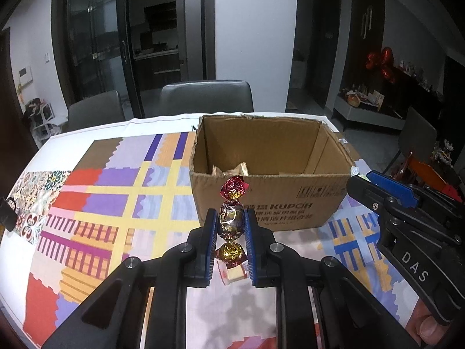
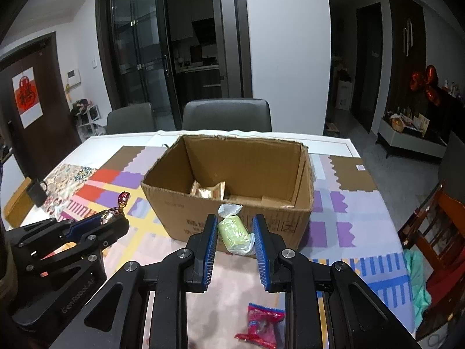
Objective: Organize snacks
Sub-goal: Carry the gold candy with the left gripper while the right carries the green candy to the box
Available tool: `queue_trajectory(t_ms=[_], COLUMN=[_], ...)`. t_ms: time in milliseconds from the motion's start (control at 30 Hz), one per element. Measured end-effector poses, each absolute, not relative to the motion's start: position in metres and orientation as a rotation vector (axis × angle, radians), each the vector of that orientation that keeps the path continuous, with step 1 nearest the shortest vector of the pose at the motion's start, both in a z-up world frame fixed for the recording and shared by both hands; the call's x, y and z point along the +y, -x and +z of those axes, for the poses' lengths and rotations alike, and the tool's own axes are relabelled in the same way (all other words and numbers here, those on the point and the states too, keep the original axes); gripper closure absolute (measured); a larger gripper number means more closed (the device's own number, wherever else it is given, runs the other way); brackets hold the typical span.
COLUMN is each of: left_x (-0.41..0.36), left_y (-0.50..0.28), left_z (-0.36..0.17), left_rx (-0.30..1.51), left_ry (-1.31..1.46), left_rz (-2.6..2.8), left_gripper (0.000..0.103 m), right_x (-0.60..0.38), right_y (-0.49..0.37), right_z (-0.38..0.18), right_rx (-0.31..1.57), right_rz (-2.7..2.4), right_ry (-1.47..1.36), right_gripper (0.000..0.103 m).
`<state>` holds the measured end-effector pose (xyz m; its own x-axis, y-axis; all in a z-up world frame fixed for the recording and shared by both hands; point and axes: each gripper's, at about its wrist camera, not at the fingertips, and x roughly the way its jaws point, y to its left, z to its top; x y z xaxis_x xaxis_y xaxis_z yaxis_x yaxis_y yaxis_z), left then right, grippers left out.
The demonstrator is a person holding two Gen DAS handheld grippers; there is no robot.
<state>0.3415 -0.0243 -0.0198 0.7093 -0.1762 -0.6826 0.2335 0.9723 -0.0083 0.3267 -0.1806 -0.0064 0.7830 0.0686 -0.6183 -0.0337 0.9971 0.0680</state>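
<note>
My left gripper (image 1: 231, 222) is shut on a foil-wrapped candy (image 1: 231, 221), red and gold, held above the table in front of the cardboard box (image 1: 270, 200). It also shows in the right wrist view (image 2: 112, 215) with the candy (image 2: 108, 214). My right gripper (image 2: 235, 232) is shut on a pale green wrapped snack (image 2: 234, 234), held just before the box (image 2: 232, 218). A gold-wrapped snack (image 2: 209, 190) lies inside the box. A red-wrapped snack (image 2: 260, 324) lies on the table below my right gripper. A small white-and-red snack (image 1: 232, 273) lies under my left gripper.
The table has a colourful patchwork cloth (image 1: 110, 192). Two grey chairs (image 2: 226, 115) stand behind the table. A black object (image 2: 36, 193) sits at the table's left edge. A wooden chair with green cloth (image 2: 430, 250) is at the right.
</note>
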Motion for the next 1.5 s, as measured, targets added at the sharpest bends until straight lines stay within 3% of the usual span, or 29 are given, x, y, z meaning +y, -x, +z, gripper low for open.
queue_trajectory(t_ms=[967,1500], left_x=[-0.049,-0.058], left_y=[-0.384,-0.428], left_z=[0.007,-0.001], left_rx=[0.717,0.729], left_ry=[-0.104,-0.104], left_rz=[-0.245,-0.243], left_gripper=[0.084,0.084], right_x=[-0.205,-0.21], right_y=[-0.364,-0.404], right_z=[0.033,0.023], right_rx=[0.599,0.625], right_rz=[0.037,0.042], right_ry=[-0.07,-0.076], right_gripper=[0.077,0.077])
